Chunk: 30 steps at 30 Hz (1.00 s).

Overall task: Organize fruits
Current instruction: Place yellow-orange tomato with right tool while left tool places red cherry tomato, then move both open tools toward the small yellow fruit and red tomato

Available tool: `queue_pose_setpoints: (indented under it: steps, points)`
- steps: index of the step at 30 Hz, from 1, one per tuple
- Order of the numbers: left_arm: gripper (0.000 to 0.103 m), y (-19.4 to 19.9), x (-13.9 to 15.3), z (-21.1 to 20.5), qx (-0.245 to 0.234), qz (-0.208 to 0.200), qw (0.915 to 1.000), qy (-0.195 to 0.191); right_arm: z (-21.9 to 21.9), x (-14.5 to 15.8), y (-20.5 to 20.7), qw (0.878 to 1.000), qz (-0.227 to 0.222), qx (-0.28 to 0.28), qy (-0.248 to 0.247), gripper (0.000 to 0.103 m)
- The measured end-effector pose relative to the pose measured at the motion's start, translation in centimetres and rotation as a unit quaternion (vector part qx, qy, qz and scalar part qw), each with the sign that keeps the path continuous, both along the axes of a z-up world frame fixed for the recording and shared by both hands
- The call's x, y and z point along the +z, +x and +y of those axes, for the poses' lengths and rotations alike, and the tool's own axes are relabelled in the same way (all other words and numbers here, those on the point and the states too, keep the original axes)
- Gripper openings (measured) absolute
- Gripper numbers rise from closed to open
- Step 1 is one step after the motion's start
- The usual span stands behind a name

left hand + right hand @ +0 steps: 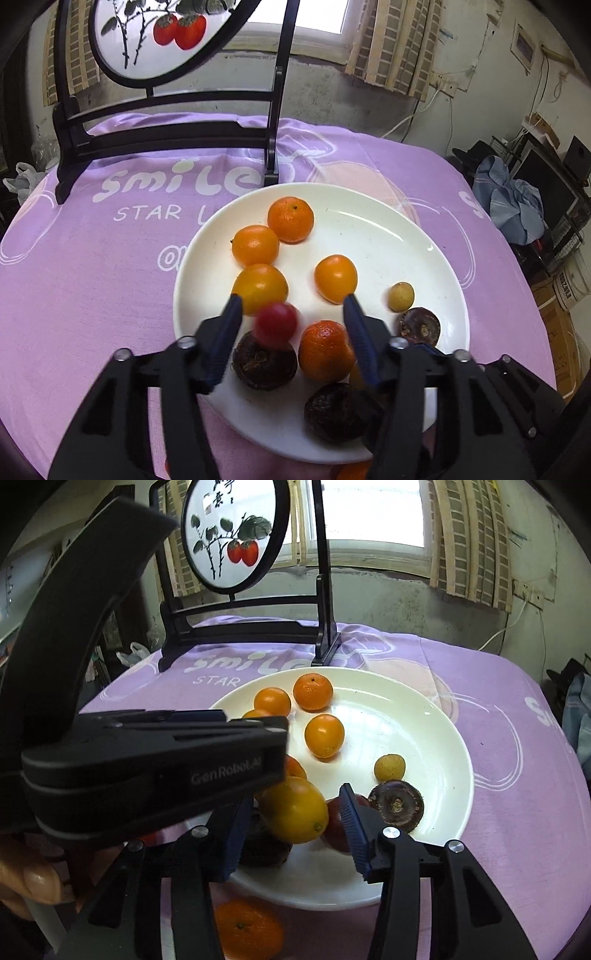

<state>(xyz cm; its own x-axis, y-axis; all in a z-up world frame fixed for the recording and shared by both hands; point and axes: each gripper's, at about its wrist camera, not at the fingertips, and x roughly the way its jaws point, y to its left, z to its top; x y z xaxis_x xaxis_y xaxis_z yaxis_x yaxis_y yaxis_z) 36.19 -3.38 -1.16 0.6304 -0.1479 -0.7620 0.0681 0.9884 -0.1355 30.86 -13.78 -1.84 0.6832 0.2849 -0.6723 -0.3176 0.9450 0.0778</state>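
Left tongs (291, 301) spread, blurred red fruit (276, 324) between, seemingly loose. Right tongs (295, 797) spread around yellow fruit (293, 809). Plate (388, 236): three dark fruits.

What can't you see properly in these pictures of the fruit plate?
- Left wrist view: the small red fruit is blurred, so its kind is unclear.
- Right wrist view: the left gripper's body hides part of the white plate.
- Right wrist view: the orange on the cloth is blurred behind the right gripper.

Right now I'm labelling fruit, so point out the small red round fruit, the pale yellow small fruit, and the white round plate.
Small red round fruit (276, 324), left wrist view, blurred middle.
Pale yellow small fruit (400, 296), left wrist view, centre.
White round plate (388, 229), left wrist view, bare inner surface.
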Motion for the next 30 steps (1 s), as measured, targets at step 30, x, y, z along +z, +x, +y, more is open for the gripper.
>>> queue_pose_setpoints:
  steps: [30]
  points:
    - [0.094, -20.5, 1.5, 2.8, -0.016, -0.03, 0.9993, -0.016, -4.2, 1.5, -14.3, 1.0, -0.002, -0.007, 0.028, 0.066]
